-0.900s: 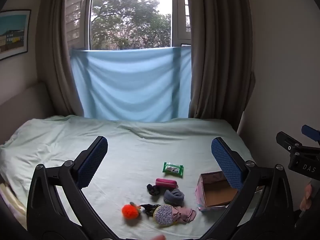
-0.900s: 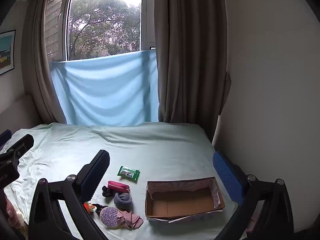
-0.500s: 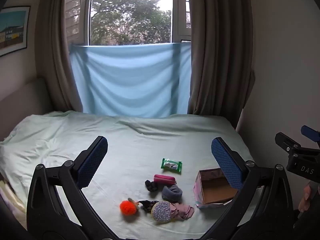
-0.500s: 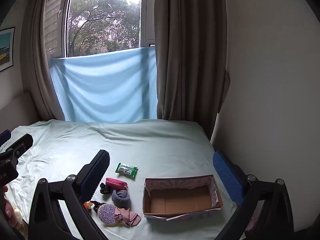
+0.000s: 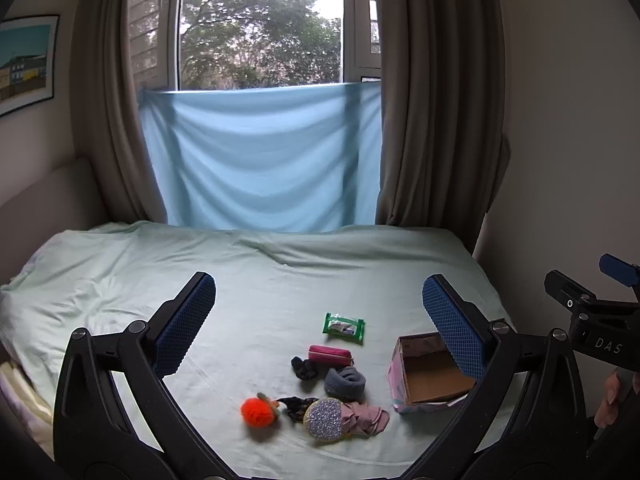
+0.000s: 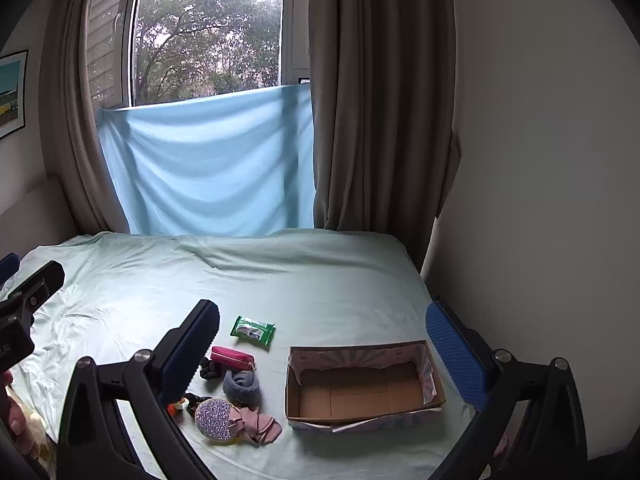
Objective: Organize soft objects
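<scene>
Left gripper [image 5: 319, 312]: jaws spread wide, nothing between the blue pads, held above the bed [image 5: 120, 280]. Right gripper [image 6: 320, 340]: likewise spread and unloaded, hovering over the near part of the bed.

Seen whole only from the left wrist: orange pom-pom [image 5: 258, 411], largely hidden behind a finger in the right view. Seen fully only from the right wrist: open cardboard box [image 6: 362, 390], bare brown floor, patterned pink rim, partly masked by a pad in the left view.

Soft items in a loose cluster left of the box: grey rolled sock [image 6: 241, 386], dark scrunchie [image 6: 210, 371], magenta pouch [image 6: 233, 357], glittery round piece [image 6: 214, 418] touching a crumpled pink cloth [image 6: 256, 426]. Green packet [image 6: 253, 329] lying apart, farther back; print too small to read.

Readable: "DAS" on the right gripper's body at the left view's edge.
</scene>
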Action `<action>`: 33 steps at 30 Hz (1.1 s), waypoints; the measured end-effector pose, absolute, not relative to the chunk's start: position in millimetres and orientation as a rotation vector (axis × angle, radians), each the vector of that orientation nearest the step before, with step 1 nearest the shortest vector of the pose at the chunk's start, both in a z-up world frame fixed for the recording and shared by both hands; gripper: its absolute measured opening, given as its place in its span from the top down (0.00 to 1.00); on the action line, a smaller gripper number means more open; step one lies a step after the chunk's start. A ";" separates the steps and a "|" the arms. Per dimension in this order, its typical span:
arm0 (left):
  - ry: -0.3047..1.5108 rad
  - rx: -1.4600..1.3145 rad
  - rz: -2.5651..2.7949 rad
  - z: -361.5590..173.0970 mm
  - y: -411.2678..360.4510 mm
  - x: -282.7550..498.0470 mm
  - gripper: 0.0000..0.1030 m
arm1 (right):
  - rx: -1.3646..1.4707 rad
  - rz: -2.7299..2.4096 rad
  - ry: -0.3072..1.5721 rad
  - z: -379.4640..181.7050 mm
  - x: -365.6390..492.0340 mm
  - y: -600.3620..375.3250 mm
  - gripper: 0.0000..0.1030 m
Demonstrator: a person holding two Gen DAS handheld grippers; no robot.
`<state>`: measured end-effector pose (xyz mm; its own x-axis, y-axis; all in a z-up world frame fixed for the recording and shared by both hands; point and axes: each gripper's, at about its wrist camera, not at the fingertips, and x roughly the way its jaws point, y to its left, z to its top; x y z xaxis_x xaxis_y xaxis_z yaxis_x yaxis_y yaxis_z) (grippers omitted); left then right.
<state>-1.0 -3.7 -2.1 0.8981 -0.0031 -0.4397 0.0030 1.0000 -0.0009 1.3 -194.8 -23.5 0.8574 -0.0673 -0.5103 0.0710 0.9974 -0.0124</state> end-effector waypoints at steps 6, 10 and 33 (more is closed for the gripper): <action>0.470 -0.001 0.000 -2.6 -6.0 -0.8 0.00 | 0.008 -0.070 0.541 -24.1 -1.5 -193.1 0.00; 0.472 0.003 0.003 -3.6 -7.1 -2.2 0.00 | 0.010 -0.065 0.540 -23.8 -2.2 -194.8 0.00; 0.495 0.014 -0.006 -4.8 -12.8 -6.3 0.00 | 0.021 -0.066 0.546 -25.7 -7.1 -199.2 0.00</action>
<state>-6.3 -12.8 -4.8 0.8799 -0.0025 -0.4751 0.0093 0.9999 0.0120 -7.1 -199.2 -25.7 0.8526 -0.0570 -0.5195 0.0683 0.9977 0.0027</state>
